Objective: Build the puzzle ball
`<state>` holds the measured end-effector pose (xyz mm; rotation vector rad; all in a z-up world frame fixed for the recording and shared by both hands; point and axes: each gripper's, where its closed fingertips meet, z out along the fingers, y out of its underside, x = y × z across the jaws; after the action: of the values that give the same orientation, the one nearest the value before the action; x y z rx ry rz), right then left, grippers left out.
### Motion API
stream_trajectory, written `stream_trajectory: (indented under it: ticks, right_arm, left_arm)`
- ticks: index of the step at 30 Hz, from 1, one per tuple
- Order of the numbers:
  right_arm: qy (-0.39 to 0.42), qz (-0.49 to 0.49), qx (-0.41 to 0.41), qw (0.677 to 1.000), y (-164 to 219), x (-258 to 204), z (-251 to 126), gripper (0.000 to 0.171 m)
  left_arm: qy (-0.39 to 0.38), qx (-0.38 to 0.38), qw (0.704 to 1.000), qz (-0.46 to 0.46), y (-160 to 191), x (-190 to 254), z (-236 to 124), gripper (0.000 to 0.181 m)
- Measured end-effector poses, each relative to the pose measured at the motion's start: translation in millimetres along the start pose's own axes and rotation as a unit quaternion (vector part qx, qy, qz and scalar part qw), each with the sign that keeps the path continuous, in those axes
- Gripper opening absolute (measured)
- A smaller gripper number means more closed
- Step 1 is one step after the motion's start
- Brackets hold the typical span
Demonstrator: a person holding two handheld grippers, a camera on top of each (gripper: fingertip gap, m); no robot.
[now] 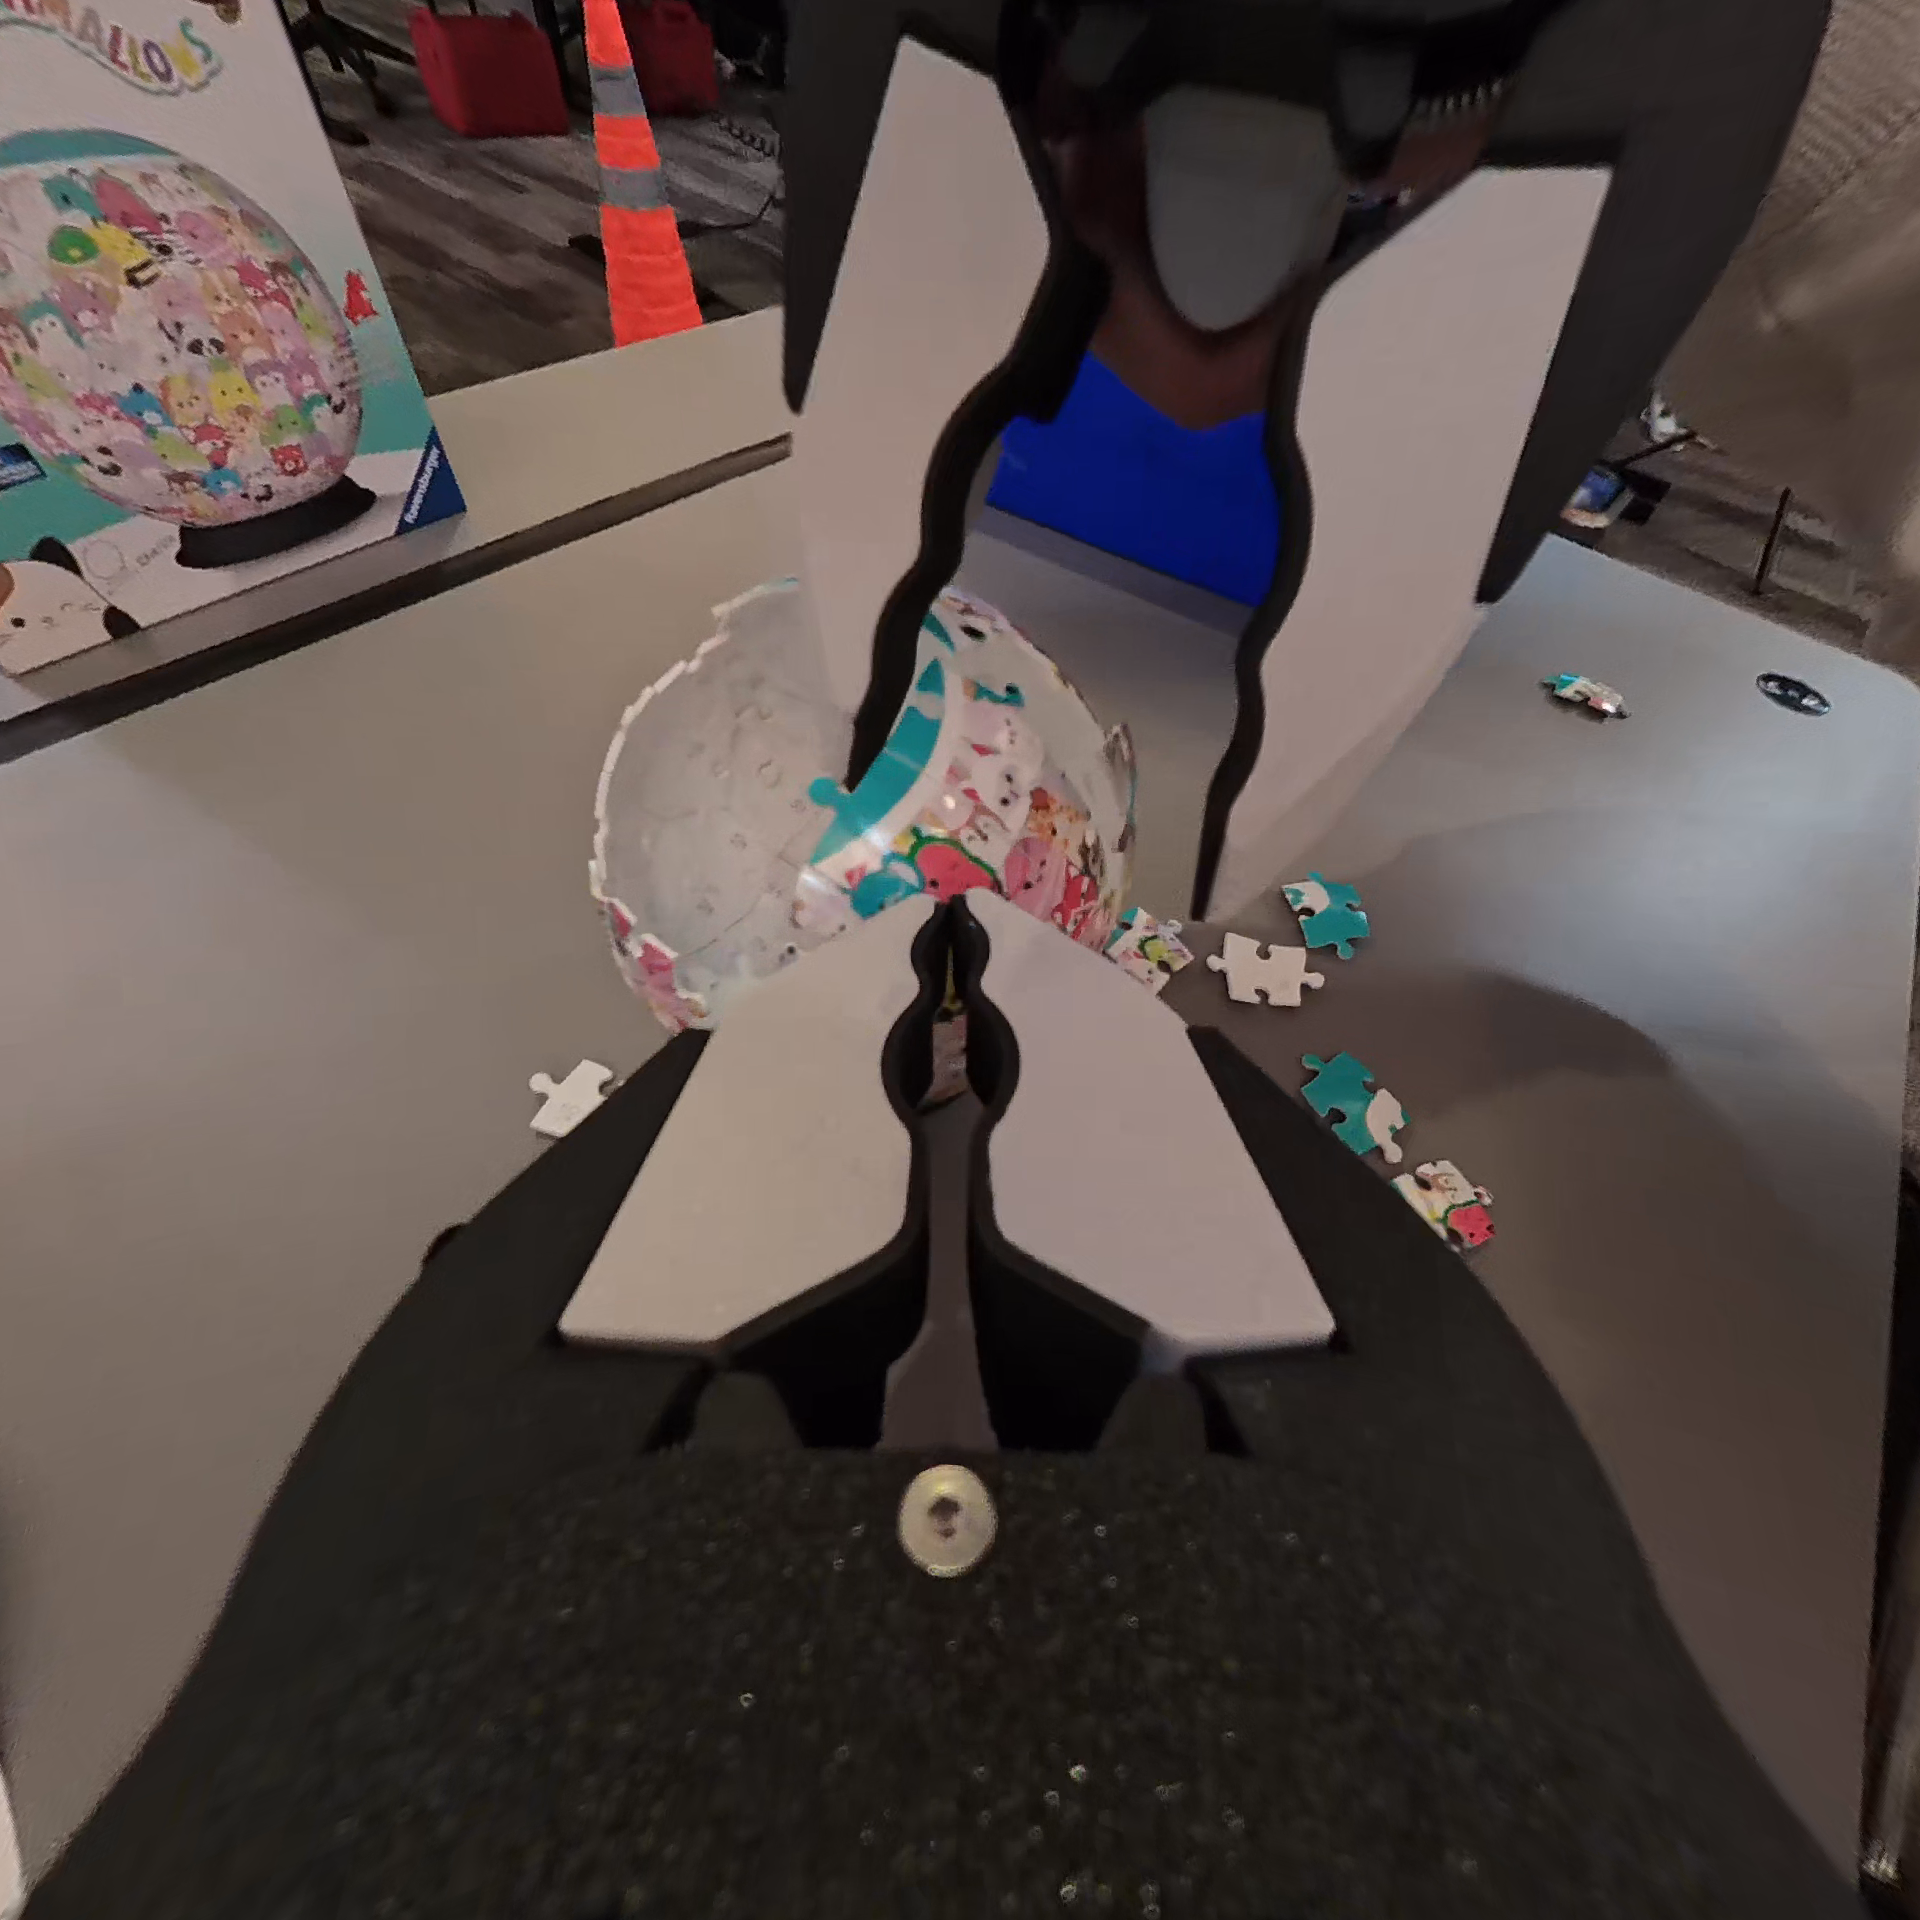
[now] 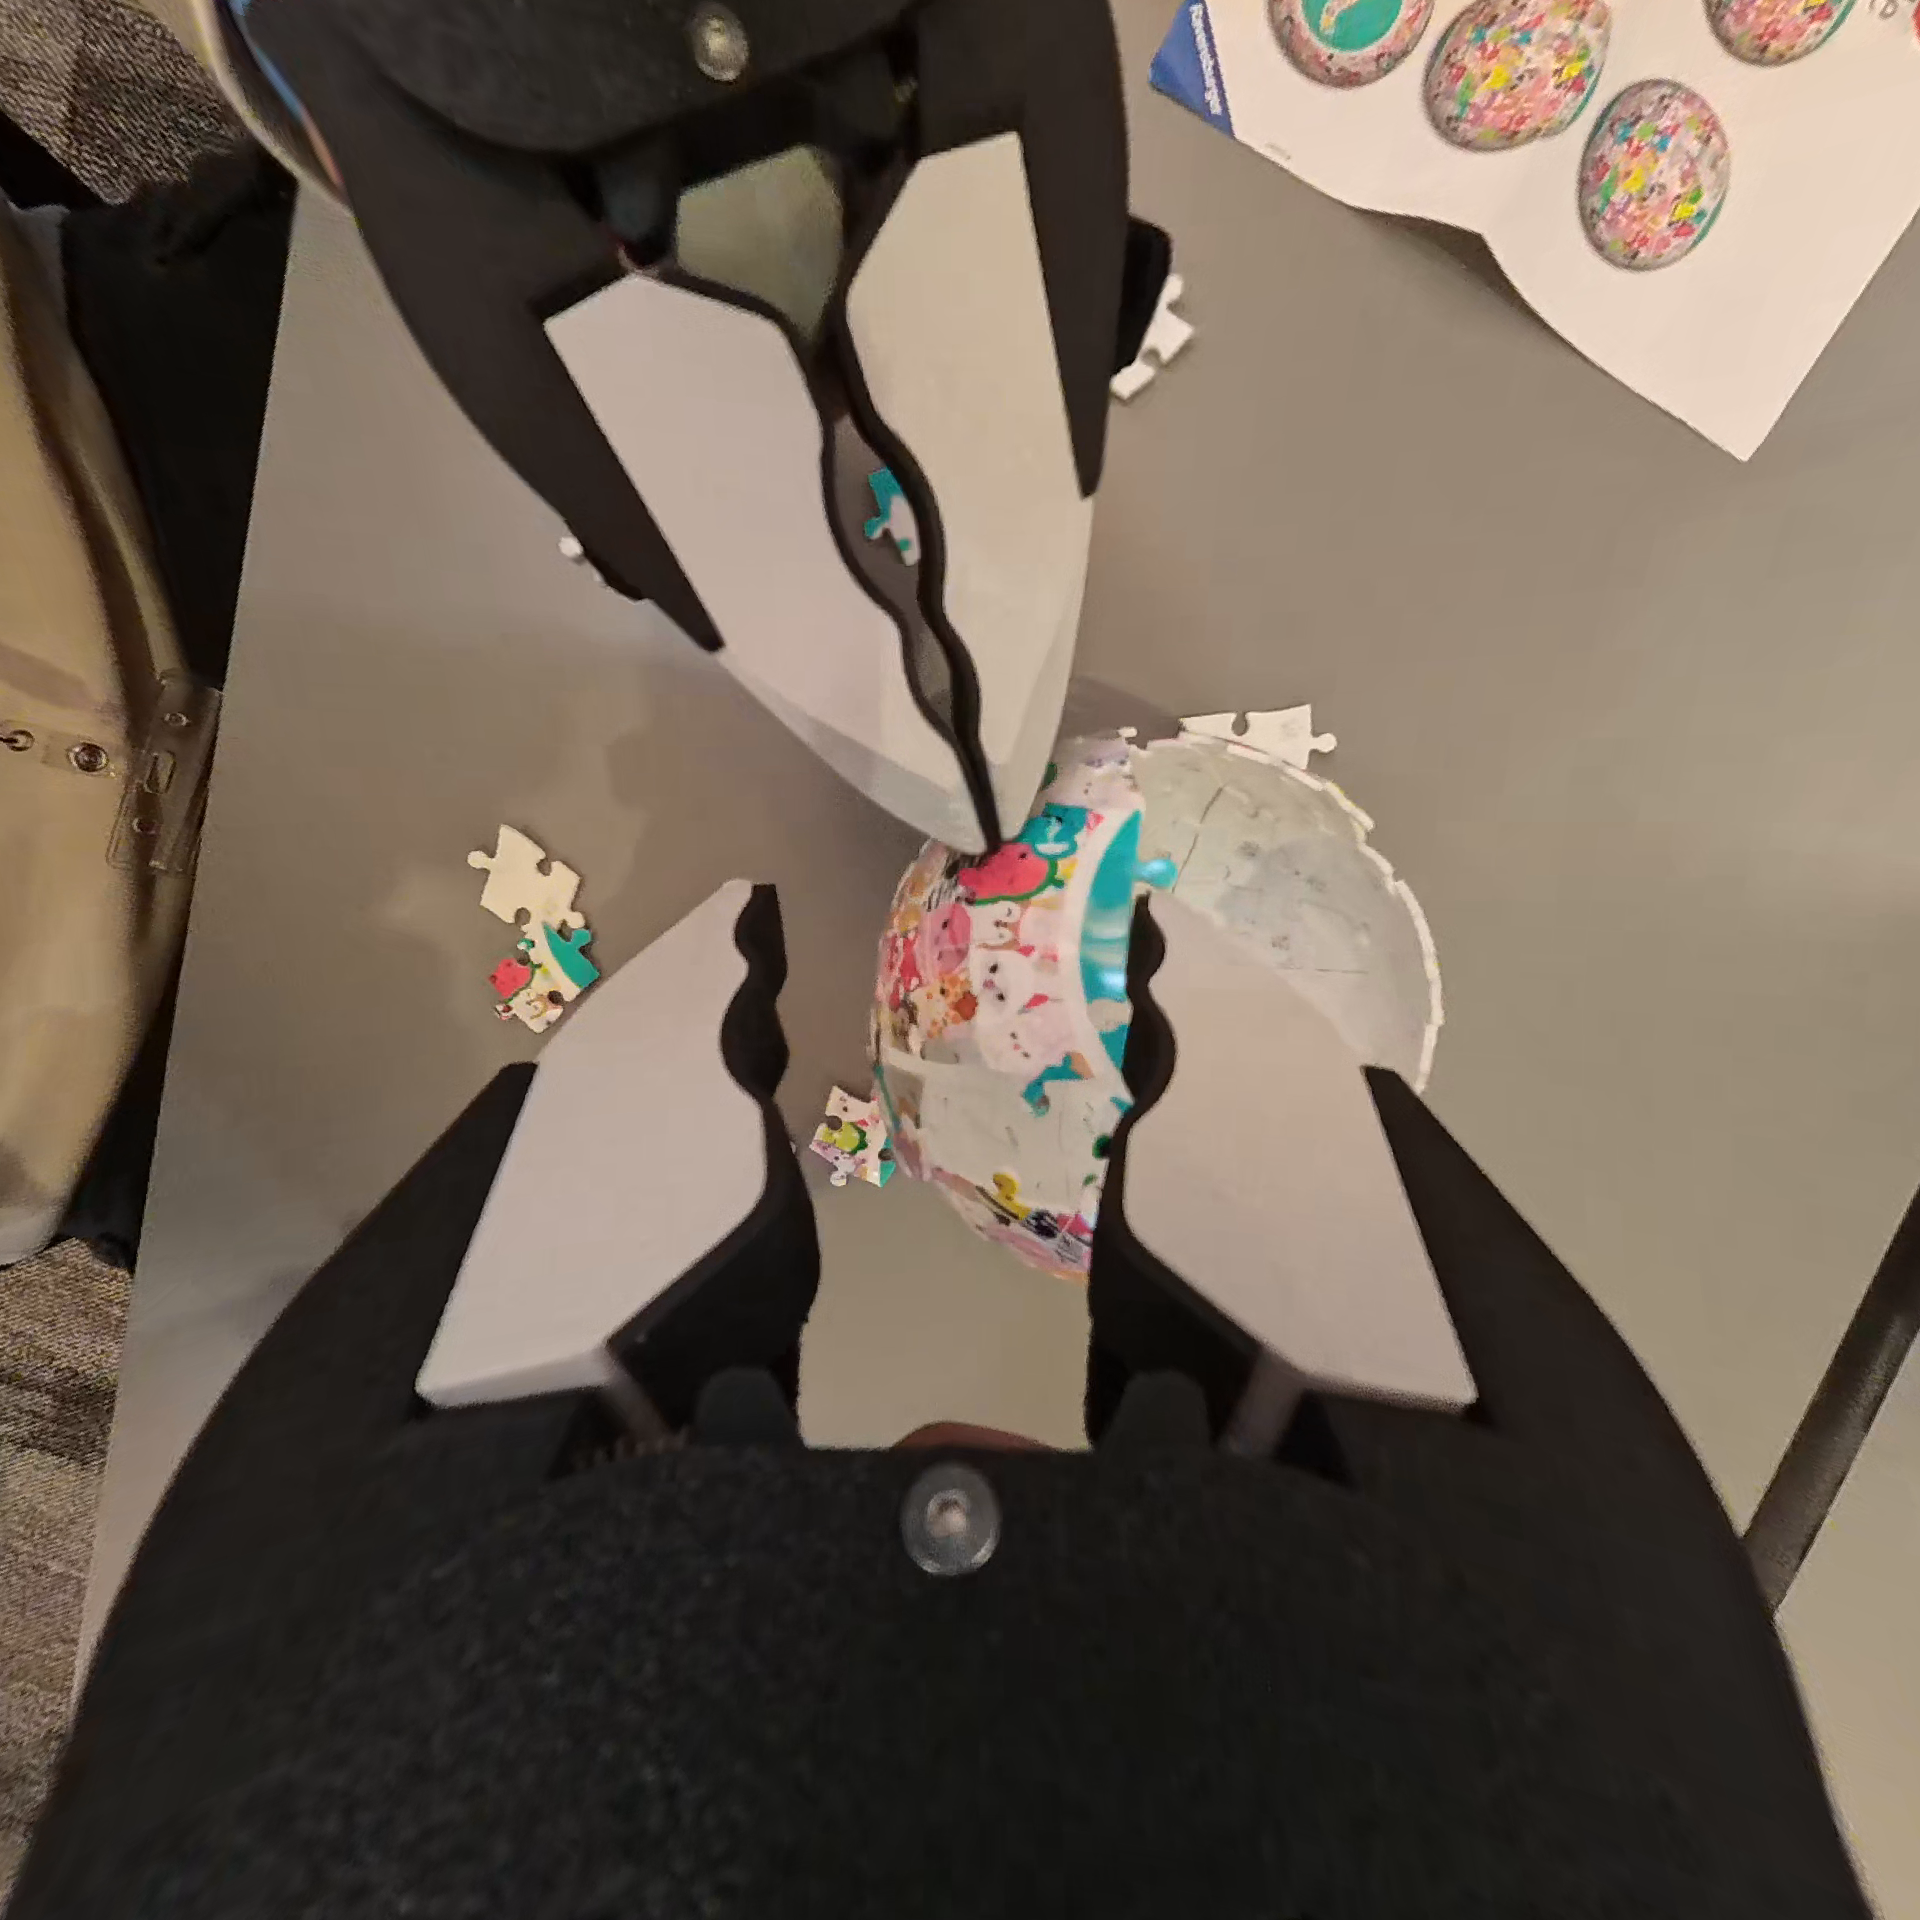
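The partly built puzzle ball [image 1: 997, 821] lies on the grey table [image 1: 260, 935]. It is a hollow shell, colourful outside and white inside, with its open side facing left in the left wrist view. It also shows in the right wrist view [image 2: 987, 987]. My left gripper [image 1: 951, 906] is shut, with its tips against the ball's coloured shell; it comes in from the top of the right wrist view [image 2: 987, 831]. I cannot tell if a piece is between its jaws. My right gripper [image 2: 951, 904] is open and straddles the ball, one finger at the rim; it also shows in the left wrist view [image 1: 1034, 836].
Loose pieces [image 1: 1262, 966] lie right of the ball, one white piece [image 1: 566, 1096] left of it, and others [image 2: 525, 883] show in the right wrist view. The puzzle box [image 1: 187, 343] stands back left. An instruction sheet [image 2: 1558, 156] lies on the table. An orange cone [image 1: 639, 208] stands behind. Less than 4 cm separates the two grippers' tips.
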<state>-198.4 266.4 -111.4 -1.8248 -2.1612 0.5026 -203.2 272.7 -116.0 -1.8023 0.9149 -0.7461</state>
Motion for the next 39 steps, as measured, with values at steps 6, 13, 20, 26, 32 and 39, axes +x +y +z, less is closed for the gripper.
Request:
stream_trajectory:
  ticks: [6, 13, 20, 26, 32, 39]
  right_arm:
    - [-0.005, 0.002, 0.003, 1.000, -1, -1, 1, 0.064]
    - [-0.005, 0.002, -0.005, 1.000, 1, -2, 3, 0.066]
    - [-0.001, 0.004, -0.004, 1.000, 2, 0, 3, 0.069]
    - [-0.002, 0.003, 0.001, 1.000, 1, -2, 3, 0.067]
    - [0.059, 0.007, 0.015, 0.998, 5, 8, -16, 0.069]
    - [0.313, -0.025, 0.266, 0.912, 9, -24, -64, 0.000]
  left_arm:
    - [-0.003, 0.000, 1.000, 0.015, -1, 1, 1, 0.000]
    - [-0.007, 0.004, 1.000, 0.014, -3, -2, 0, 0.000]
    - [-0.011, -0.002, 1.000, 0.027, -1, -1, 2, 0.000]
    - [-0.013, 0.002, 0.999, 0.041, -2, 3, 3, 0.000]
    - [0.005, 0.013, 1.000, 0.016, -6, 6, -4, 0.000]
    - [0.008, 0.030, 0.999, 0.037, 7, 6, -8, 0.000]
